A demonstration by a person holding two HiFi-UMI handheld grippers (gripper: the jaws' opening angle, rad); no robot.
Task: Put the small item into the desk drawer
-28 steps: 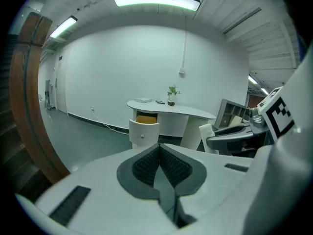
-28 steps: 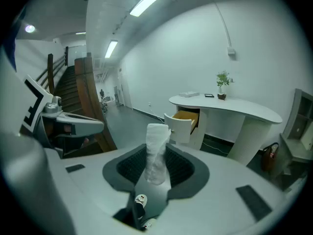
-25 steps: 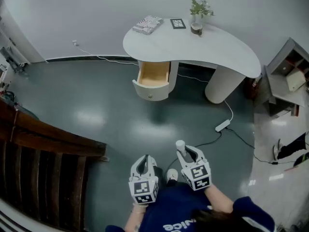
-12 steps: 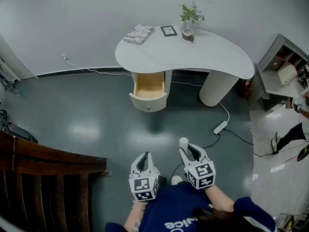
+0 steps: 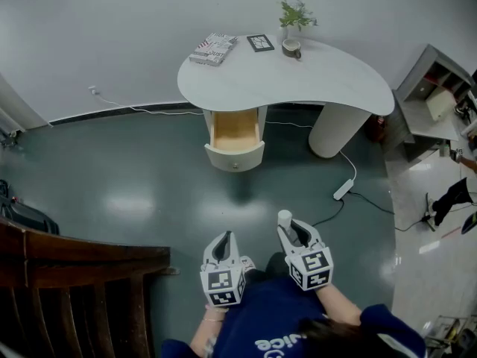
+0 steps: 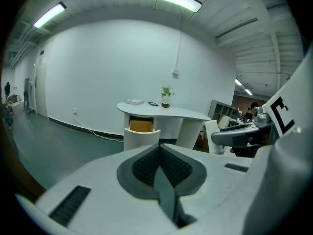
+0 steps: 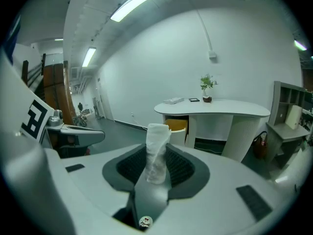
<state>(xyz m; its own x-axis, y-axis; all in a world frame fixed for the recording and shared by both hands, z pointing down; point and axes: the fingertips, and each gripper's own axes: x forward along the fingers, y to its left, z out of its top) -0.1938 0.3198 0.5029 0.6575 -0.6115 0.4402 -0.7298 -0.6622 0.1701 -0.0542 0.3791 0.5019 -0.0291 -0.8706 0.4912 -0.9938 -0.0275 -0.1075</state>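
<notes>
Well short of the desk, the left gripper [image 5: 223,239] is held low in front of the person with its jaws pressed together and nothing between them. Far ahead across the floor [image 5: 149,185], the drawer [image 5: 235,131] stands pulled out under the tabletop [image 5: 320,80], its wooden inside bare as far as can be seen. To the right, the right gripper [image 5: 288,234] is clamped on the small item [image 5: 284,218], a white crinkled roll that stands upright with its lower half between the pads and its top poking out above them. It looks light and soft, probably paper or thin wrap, so it should squash rather than slip. A gentle hold low on its body, as now, seems right, since a hard squeeze could flatten it and a tip grasp could let it bend or tilt.
</notes>
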